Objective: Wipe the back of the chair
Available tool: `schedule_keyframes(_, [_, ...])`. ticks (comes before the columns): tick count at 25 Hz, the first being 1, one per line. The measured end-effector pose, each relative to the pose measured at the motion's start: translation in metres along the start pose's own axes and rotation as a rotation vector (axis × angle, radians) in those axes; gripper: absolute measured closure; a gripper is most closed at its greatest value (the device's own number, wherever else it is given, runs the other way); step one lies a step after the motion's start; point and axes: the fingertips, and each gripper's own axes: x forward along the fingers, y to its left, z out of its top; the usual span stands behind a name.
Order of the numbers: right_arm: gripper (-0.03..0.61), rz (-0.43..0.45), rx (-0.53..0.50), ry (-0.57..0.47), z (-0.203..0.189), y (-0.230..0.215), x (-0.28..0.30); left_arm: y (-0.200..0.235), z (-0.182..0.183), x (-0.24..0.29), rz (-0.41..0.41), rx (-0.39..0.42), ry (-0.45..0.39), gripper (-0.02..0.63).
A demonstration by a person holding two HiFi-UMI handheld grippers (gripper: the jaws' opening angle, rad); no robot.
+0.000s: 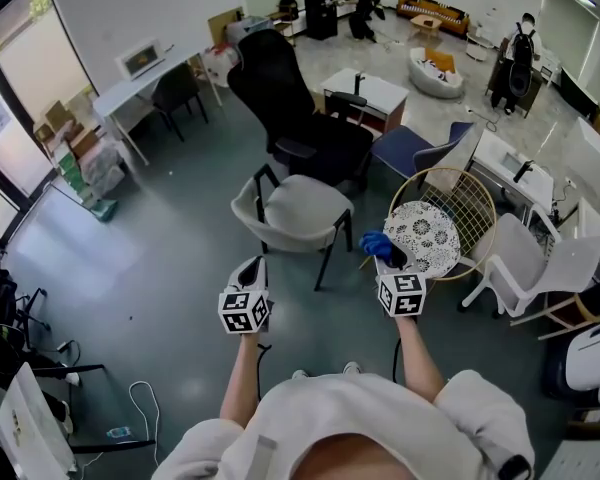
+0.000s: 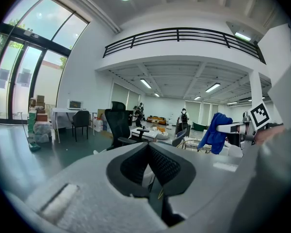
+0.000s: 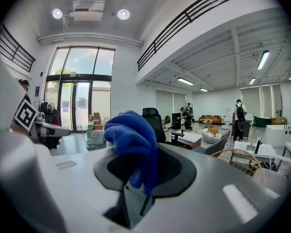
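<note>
The room is a wide, open hall with a dull grey-green floor [image 1: 170, 268], tall glazing along the left side and a railed gallery overhead. A white desk [image 1: 145, 83] stands against the left wall with a dark chair tucked beside it. Cardboard boxes [image 1: 65, 128] are stacked near the glass, but their contents do not show. Further in, a tall black office chair [image 1: 285, 103] stands beside a low white table [image 1: 365, 93]. A person in dark clothes [image 1: 521, 56] stands far off at the right.

The grey chair [image 1: 295, 213], a shell seat on thin black legs, stands on the floor just ahead of both grippers and apart from them. To its right, a round wicker chair [image 1: 475, 203] cradles a patterned cushion [image 1: 422, 238], and a white chair [image 1: 535, 268] sits beyond that.

The wearer holds both forearms out in front, side by side and level. The left gripper [image 1: 253, 264] points toward the grey chair, its jaws closed together with nothing between them. The right gripper [image 1: 383, 258] has its jaws clamped on a blue cloth [image 3: 135, 142]. The cloth bunches above the tips and hangs down between them, clear of the chair.
</note>
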Motion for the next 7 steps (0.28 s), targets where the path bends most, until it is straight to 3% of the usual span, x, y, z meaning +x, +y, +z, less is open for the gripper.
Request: schedule_keyframes(7, [0.480,0.000,-0.005,0.005,0.0024,0.0021,0.0005,0.0023,0.0042,-0.0015,-0.001,-0.003,-0.004,0.613])
